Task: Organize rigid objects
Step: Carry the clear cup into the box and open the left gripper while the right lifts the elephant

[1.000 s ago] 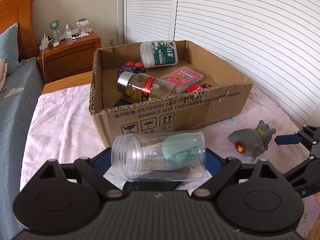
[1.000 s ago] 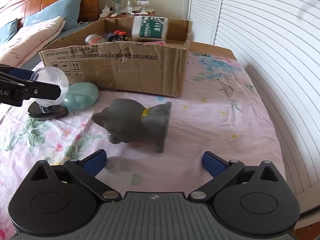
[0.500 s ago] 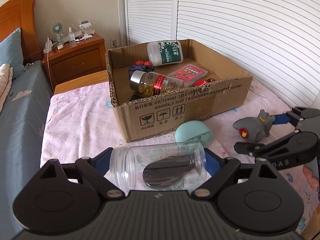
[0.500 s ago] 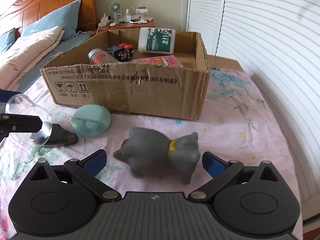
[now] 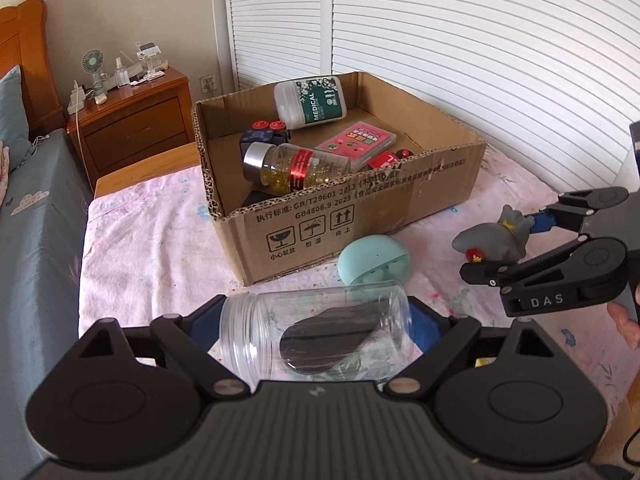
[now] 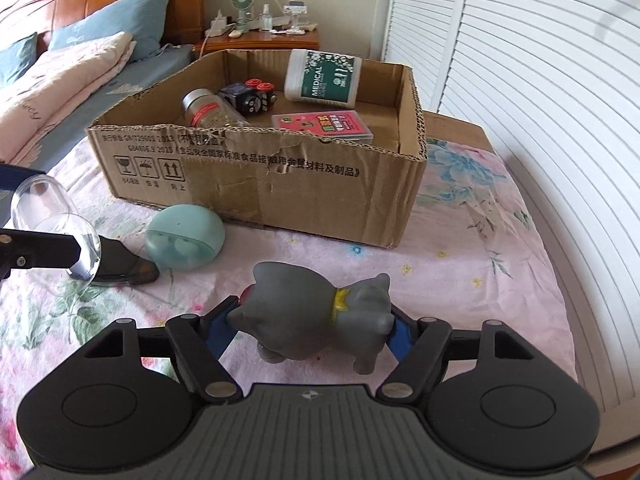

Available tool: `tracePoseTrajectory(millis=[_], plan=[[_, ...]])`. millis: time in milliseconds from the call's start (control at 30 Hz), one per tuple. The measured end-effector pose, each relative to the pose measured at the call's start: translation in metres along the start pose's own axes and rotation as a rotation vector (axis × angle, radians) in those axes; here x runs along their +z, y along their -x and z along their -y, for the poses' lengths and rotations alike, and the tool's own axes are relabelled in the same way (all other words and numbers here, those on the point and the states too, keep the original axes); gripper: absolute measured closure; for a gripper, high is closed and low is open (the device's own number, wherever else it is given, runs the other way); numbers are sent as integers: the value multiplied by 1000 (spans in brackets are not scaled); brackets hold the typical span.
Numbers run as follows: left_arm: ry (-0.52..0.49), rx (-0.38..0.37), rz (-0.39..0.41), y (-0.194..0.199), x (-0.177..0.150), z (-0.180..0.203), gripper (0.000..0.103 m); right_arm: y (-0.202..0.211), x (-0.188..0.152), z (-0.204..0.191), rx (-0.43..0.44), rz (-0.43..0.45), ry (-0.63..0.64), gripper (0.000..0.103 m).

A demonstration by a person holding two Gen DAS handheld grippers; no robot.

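Over the bedspread, my left gripper (image 5: 316, 326) clamps an empty clear jar (image 5: 316, 332) sideways; the cardboard box (image 5: 360, 216) beyond holds a capsule bottle (image 5: 296, 168), medical tub (image 5: 310, 102) and pink case (image 5: 356, 140). My right view alone shows my right gripper (image 6: 312, 330) closing, pads touching the grey toy (image 6: 316, 316).

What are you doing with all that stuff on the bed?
Tidying things into the cardboard box. The left gripper holds a clear jar sideways. The right gripper is closing on a grey toy, which sits between its jaws. A teal case and a dark flat thing lie on the bed by the box.
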State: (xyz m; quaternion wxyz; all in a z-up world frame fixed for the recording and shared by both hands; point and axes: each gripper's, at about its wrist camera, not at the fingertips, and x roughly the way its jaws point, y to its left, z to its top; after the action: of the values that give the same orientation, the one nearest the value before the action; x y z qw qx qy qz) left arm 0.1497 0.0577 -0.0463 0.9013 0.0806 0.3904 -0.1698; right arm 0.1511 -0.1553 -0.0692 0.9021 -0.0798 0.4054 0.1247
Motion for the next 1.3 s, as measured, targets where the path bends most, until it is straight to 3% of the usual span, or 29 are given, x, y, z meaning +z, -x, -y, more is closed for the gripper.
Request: tracePoseTrajectory(millis=[433, 667, 1000, 1167, 1300], plan=[[-85, -46, -24, 18, 19, 2, 12, 43, 33, 16, 77, 33, 108, 25], [-133, -38, 36, 15, 69, 4, 12, 50, 64, 23, 85, 99, 122, 25], [-132, -36, 35, -57, 159, 11, 12, 40, 81, 34, 104, 113, 119, 25], [-88, -20, 40, -96, 187, 14, 11, 34, 87, 39, 103, 120, 112, 25], [-90, 50, 37, -113, 195, 14, 10, 29, 90, 42, 100, 118, 103, 25]])
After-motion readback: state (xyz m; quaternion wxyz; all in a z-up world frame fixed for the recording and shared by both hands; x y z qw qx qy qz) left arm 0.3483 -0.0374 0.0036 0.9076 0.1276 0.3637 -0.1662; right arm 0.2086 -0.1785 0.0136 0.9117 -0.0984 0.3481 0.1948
